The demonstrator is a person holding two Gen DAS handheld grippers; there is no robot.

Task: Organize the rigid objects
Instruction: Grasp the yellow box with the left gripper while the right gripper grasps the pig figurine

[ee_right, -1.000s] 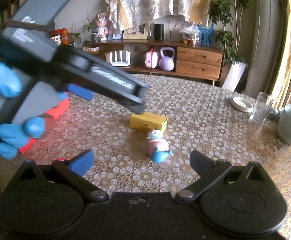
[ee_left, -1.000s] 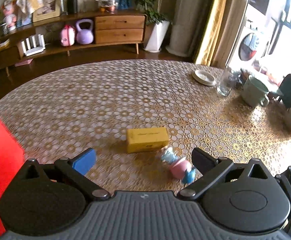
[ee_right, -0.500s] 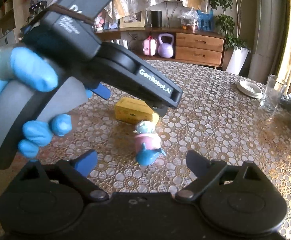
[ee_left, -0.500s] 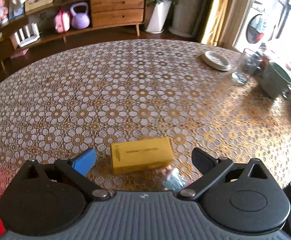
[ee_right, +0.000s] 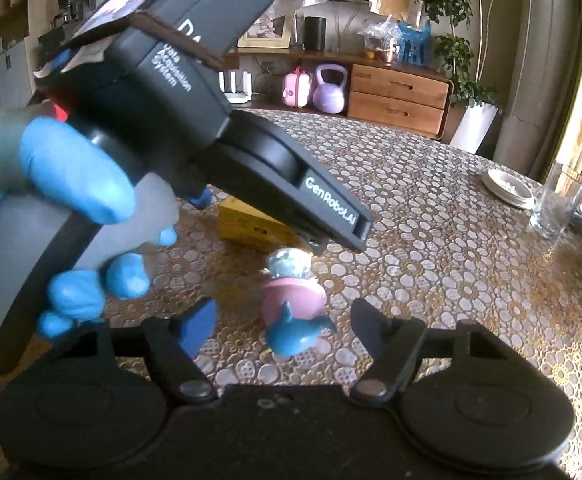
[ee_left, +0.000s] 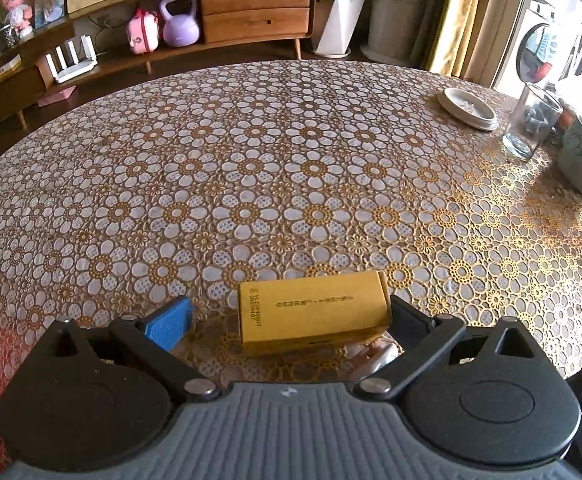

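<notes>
Both grippers have dropped toward the table: the left gripper now straddles the yellow box, jaws apart, right pad seemingly just touching one end. The right gripper has just been closing around the toy, not yet clamped. Centre each before squeezing, since the toy looks likely to tip.

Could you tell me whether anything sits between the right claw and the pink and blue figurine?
Nothing visible does. The figurine already sits between the open fingers of the right claw, which have just been closing and do not yet touch it. The yellow box lies beyond.
</notes>
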